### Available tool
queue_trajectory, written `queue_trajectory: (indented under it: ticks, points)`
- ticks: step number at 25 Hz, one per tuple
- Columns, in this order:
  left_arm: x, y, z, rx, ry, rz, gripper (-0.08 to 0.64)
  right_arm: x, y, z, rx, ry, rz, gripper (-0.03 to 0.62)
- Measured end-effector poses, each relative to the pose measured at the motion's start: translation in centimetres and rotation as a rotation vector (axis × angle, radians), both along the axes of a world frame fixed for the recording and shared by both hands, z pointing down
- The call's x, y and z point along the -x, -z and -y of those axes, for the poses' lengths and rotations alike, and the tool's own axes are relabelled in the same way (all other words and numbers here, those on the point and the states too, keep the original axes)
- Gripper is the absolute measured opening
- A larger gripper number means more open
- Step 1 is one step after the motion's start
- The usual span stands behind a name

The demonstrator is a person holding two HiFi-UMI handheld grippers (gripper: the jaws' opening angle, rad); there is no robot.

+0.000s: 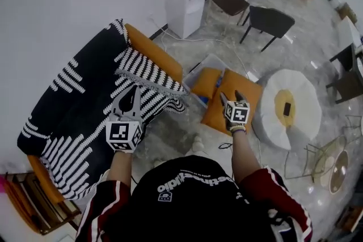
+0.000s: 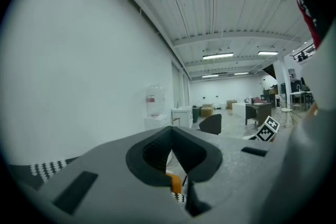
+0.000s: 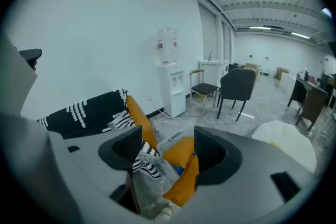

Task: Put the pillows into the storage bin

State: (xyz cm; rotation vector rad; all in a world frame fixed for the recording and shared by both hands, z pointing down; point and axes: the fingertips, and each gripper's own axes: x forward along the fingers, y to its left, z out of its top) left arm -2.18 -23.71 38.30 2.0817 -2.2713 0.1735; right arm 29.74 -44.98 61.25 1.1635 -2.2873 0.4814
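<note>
**A:** Down by the sofa [image 1: 152, 49], on the floor: bin [image 1: 211, 59], inner pillow [image 1: 205, 83] sunk into it, outer pillow [image 1: 220, 116] propped aslant against the near rim.

**B:** Stowing step, then? Close to done?

**A:** Looks so. Can't tell whether the outer pillow's lower edge sits inside or on the floor.

**B:** Grippers?

**A:** Right gripper [image 1: 231, 97] just above the outer pillow, jaws wide apart, nothing clamped. Left gripper [image 1: 133, 92] pressed together, empty, over the throw [image 1: 79, 99] on the sofa, well apart from the bin.

**B:** Poses?

**A:** Right forearm stretched forward, gripper tipped down toward the pillow. Left forearm out to the side, gripper about level, aimed across the sofa at the wall.

**B:** Next move?

**A:** Probably: lower the right gripper onto the outer pillow's top edge, clamp or press, tip toward the inner pillow, push down past the rim. Soft filling, so expect squash and spring-back. Stay off the thin bin wall.

**B:** Anything left after that?

**A:** Maybe the fringed striped fold [image 1: 148, 72] on the sofa. Cushion or part of the throw, can't tell.
</note>
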Motion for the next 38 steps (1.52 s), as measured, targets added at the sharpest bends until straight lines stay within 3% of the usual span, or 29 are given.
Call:
queue_trajectory:
  ticks: [11,17,30,38]
  points:
    - [9.2,2.2,-12.5,-0.067,0.227,-0.006,0.003,18.0,9.3,-8.6,-0.121,0.312,0.130,0.314]
    - [12.8,2.5,-19.4,-0.073,0.323,0.004,0.003,26.0,12.9,-15.0,-0.203,0.483,0.159,0.314]
    - [19.1,4.1,-33.6,-0.068,0.530,0.053,0.003,38.9,17.9,-30.0,-0.221,0.758,0.314,0.308]
    - [22.5,6.1,-41.4,-0.106,0.679,0.067,0.003,43.1,23.3,-36.6,-0.265,0.874,0.412,0.285]
